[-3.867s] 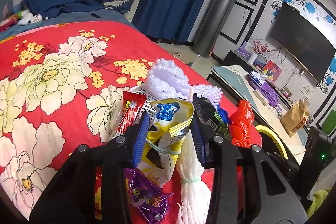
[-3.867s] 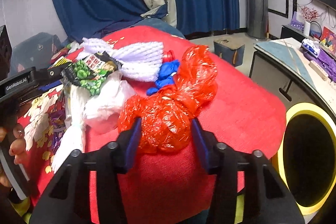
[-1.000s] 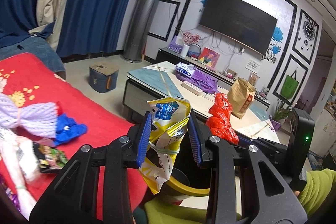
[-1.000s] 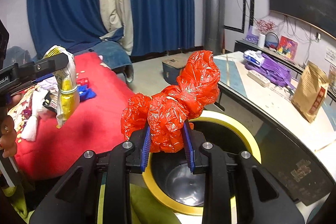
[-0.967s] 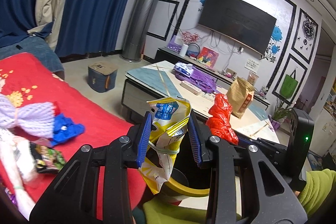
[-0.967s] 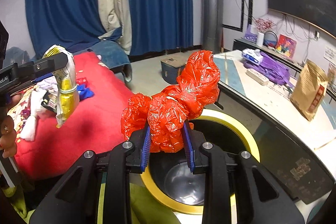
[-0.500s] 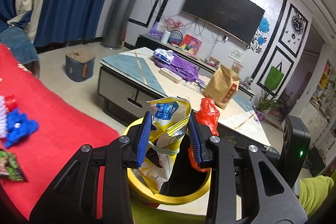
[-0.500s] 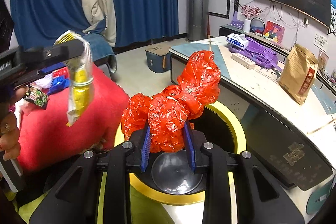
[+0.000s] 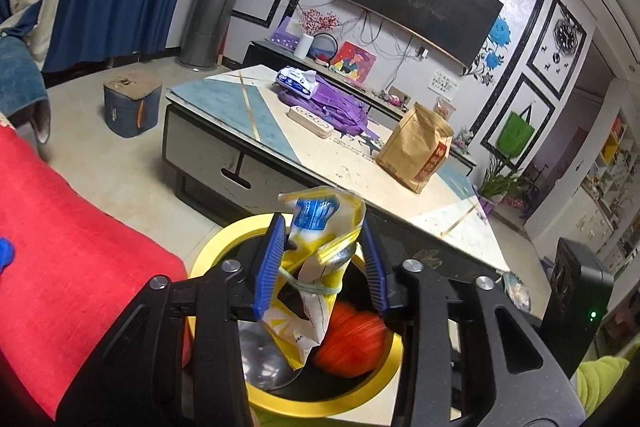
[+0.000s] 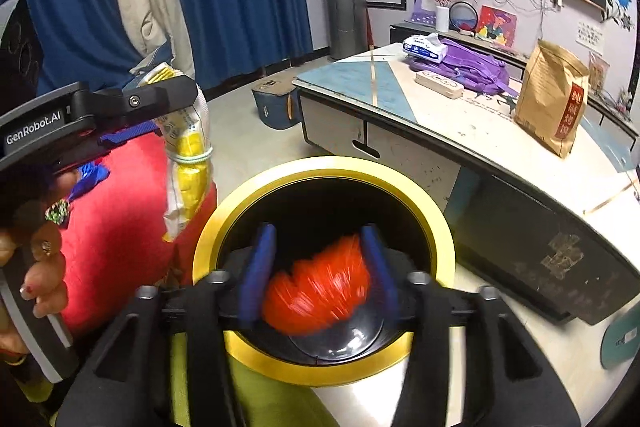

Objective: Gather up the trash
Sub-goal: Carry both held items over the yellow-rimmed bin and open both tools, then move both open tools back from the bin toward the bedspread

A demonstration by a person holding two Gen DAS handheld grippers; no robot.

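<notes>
A black bin with a yellow rim (image 9: 224,251) (image 10: 320,165) stands on the floor between the red sofa and the low table. My left gripper (image 9: 322,263) hangs over its left side. Its jaws are opening, and the crumpled yellow snack bag (image 9: 320,247) still spans both blue pads. In the right wrist view that bag (image 10: 188,155) hangs from the left gripper (image 10: 132,119). My right gripper (image 10: 318,275) is above the bin mouth with its jaws opening. The red plastic bag (image 10: 316,287) is a blur between them, loose and dropping; from the left it shows inside the bin (image 9: 348,335).
The red sofa cover (image 9: 60,227) lies left of the bin, with blue scraps (image 10: 92,175) on it. A low table (image 9: 360,163) at the right carries a brown paper bag (image 10: 552,99), a purple bag (image 10: 472,67) and a power strip. A blue stool (image 9: 130,107) stands on the floor.
Both grippers came down over the bin. The right jaws spread and the red bag slipped out, falling into the bin. The left jaws widened around the yellow bag.
</notes>
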